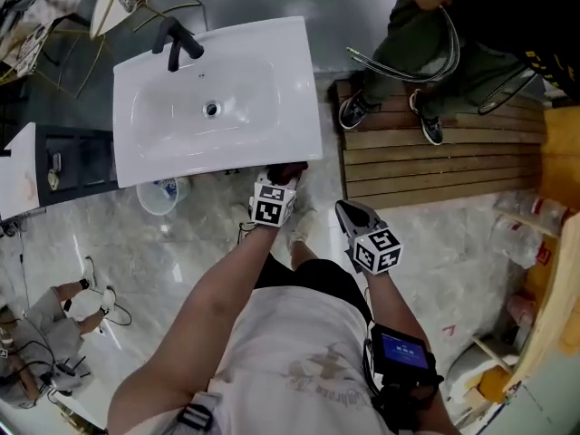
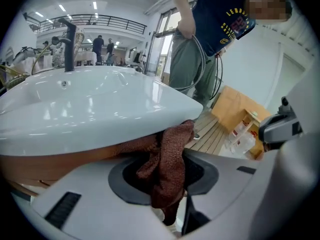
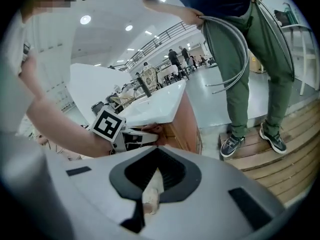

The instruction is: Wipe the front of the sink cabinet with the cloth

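The white basin [image 1: 217, 98] with a black tap [image 1: 177, 42] sits on a wooden sink cabinet [image 3: 189, 125]. My left gripper [image 1: 286, 176] reaches under the basin's front rim, shut on a brown cloth [image 2: 169, 156]. The cloth is pressed against the cabinet's wooden front [image 2: 45, 165], near its right corner. From the right gripper view, the left gripper [image 3: 131, 136] and the cloth [image 3: 150, 130] show at the cabinet's front. My right gripper [image 1: 348, 210] hangs free to the right of the cabinet, off it, jaws shut on nothing [image 3: 151, 196].
A person [image 1: 435, 34] holding looped hoses [image 3: 232, 49] stands on a slatted wooden platform [image 1: 435, 152] right of the sink. A clear tub [image 1: 159, 196] sits on the marble floor below the basin. A dark unit [image 1: 77, 157] stands left; bottles [image 1: 526, 234] lie at the right.
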